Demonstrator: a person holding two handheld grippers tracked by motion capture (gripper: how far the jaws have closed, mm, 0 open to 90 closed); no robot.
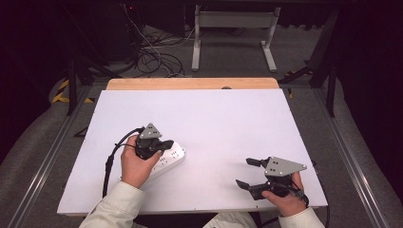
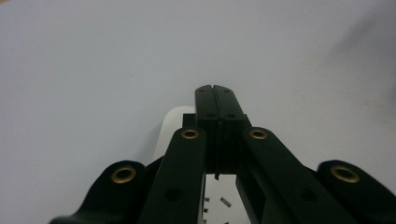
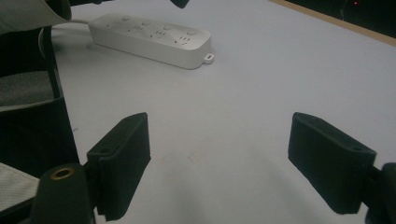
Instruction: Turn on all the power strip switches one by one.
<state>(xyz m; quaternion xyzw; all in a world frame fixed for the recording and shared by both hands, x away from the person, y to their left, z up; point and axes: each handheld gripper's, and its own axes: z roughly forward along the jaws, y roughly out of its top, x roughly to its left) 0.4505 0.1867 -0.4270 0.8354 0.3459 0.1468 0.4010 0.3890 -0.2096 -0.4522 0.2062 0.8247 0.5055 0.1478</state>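
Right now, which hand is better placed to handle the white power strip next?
The left. The left gripper, jaws shut, is right over the power strip. The right gripper stands open near the table's front edge, well apart from the strip, so it would probably need a longer reach.

A white table top [image 1: 223, 123] with a wooden far edge [image 1: 190, 83] (tangled cables [image 1: 152, 54] lie on the floor beyond).
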